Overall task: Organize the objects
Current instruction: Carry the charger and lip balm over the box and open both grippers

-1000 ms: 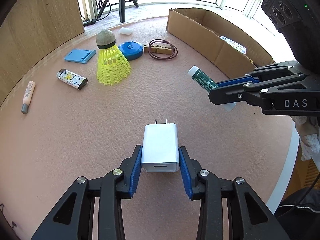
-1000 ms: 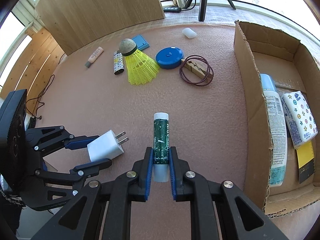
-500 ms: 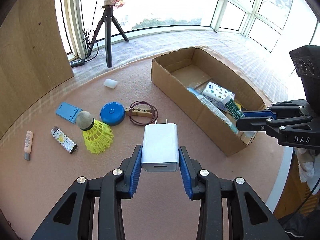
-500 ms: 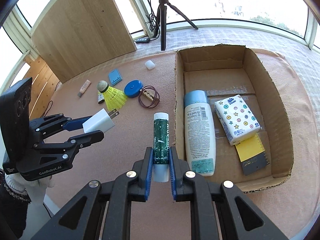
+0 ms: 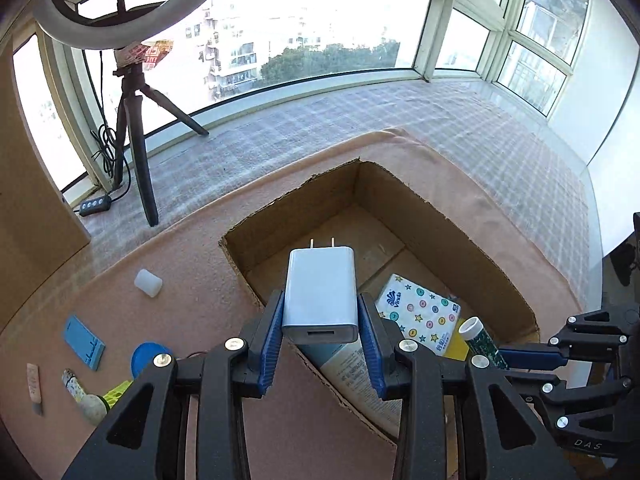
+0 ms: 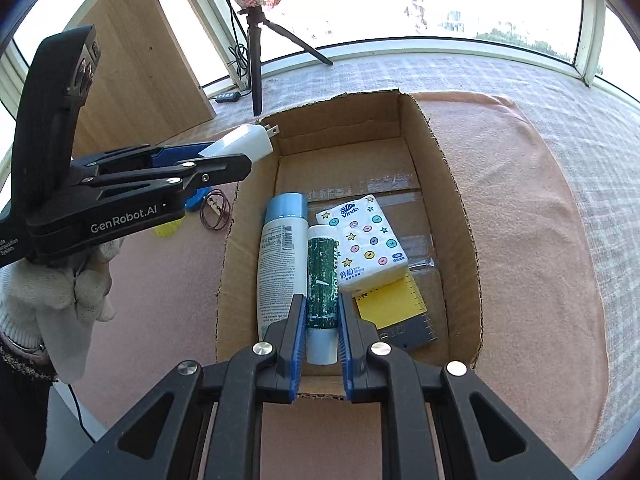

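Observation:
My left gripper is shut on a white USB charger, prongs forward, held above the left wall of the open cardboard box. It also shows in the right wrist view. My right gripper is shut on a green-and-white tube held over the box's near end. In the box lie a white bottle with a blue cap, a tissue pack and a yellow ruler card.
On the pink cloth left of the box lie a white cap, a blue phone stand, a blue tape measure, a yellow shuttlecock, a lighter and a hair tie. A tripod stands behind.
Both grippers have risen and moved forward and right, from over the cloth to above the box, each still holding its object. The loose items have dropped to the lower left.

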A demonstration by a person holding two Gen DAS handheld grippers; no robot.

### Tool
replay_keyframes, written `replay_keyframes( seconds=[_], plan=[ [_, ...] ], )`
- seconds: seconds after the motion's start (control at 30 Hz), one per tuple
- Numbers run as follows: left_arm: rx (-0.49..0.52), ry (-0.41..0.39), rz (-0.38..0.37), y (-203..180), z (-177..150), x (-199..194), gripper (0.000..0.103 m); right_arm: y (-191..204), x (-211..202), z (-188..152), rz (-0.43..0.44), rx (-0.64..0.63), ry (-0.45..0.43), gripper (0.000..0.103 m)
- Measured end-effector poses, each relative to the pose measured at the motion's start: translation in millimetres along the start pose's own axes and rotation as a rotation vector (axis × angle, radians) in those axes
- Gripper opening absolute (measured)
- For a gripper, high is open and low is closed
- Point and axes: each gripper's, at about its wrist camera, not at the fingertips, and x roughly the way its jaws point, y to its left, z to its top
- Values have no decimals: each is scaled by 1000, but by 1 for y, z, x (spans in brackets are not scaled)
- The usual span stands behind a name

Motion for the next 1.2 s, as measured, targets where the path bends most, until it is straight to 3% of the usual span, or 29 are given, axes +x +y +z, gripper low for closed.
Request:
replay_keyframes(
  seconds=[0.43,0.5,0.57,0.87,1.2],
  plan=[
    [2,24,-4,-24,27,37,40,-8,10,-3,6,-13,15,15],
    [1,21,0,-25,27,34,50,-5,8,-4,-5,-24,12,28],
    [-2,11,-3,-25,27,29,50,-3,5,-4,-12,-28,-11,50],
    [-4,-10,7,-21,13,4,50,4,3,-6,5,-11,-17,51],
    [-52,-14,59,18,-23,-42,50,29,-3,-6,34,-2,-39,51]
  ],
)
